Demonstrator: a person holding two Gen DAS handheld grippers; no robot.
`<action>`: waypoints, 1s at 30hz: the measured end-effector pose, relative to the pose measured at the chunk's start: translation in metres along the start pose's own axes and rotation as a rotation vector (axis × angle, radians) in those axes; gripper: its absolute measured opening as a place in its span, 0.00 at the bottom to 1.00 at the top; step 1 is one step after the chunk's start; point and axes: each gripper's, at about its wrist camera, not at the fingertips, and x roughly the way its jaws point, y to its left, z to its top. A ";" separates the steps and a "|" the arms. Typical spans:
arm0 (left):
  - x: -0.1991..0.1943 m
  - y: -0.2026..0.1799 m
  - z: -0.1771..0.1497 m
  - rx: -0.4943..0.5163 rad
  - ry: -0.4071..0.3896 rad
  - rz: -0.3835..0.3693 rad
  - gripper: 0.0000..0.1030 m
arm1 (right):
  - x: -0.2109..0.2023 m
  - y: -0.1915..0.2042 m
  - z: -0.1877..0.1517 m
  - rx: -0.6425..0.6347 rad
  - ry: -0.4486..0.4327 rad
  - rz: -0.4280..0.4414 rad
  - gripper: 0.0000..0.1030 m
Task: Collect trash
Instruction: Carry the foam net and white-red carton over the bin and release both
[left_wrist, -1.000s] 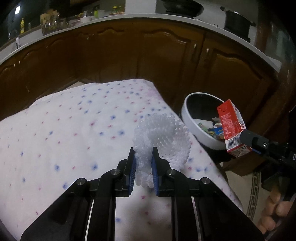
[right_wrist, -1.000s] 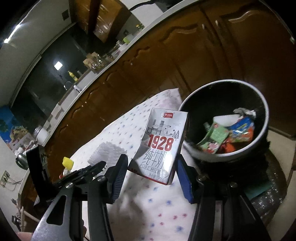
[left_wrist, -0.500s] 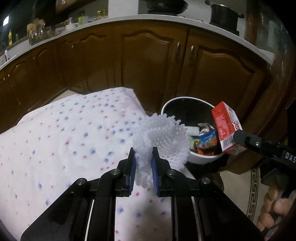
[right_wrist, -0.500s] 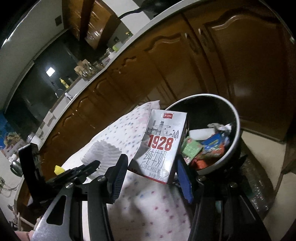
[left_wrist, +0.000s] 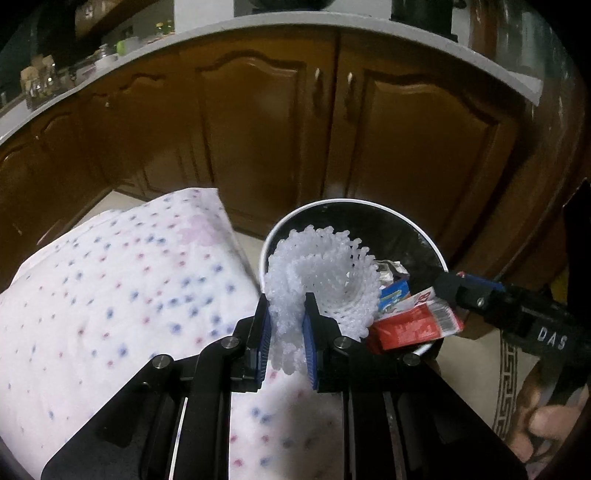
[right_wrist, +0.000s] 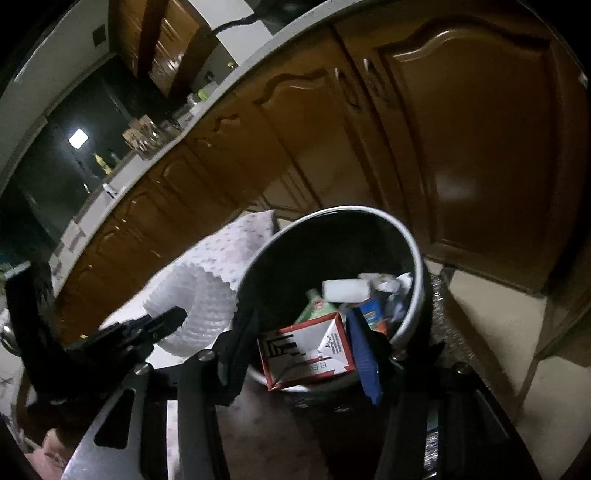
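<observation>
Gripping, left side: the left gripper is clenched on a white foam fruit net; its blue pads pinch one fold of the mesh flat, and the rest of the net stands up as an open loop ahead of the fingers.
Foam net's place: lifted off the spotted tablecloth. In the left wrist view it overlaps the near left rim of the trash bin. In the right wrist view it sits just beside that rim, so how far it reaches over the opening is unclear.
Right claw: the right gripper grasps a red and white milk carton. Its jaws have just been closing, with the carton between them and a finger against each side.
Milk carton's place: tipped over on its side, above the near edge of the bin's opening.
Bin contents: a white block, a green packet, a blue packet and crumpled wrappers lie against the black inside.
Bin's place: on the floor, just beside the corner of the cloth-covered table and near the brown cabinet doors.
Person: a hand grips the right tool's handle at the lower right.
</observation>
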 end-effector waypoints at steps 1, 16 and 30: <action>0.003 -0.002 0.003 0.000 0.005 -0.002 0.14 | 0.004 -0.004 0.001 0.004 0.009 -0.006 0.49; 0.034 -0.023 0.013 0.030 0.051 -0.002 0.16 | 0.012 -0.016 0.020 0.020 -0.025 -0.012 0.48; 0.050 -0.030 0.012 0.051 0.086 0.002 0.27 | 0.018 -0.024 0.027 0.048 -0.024 -0.017 0.49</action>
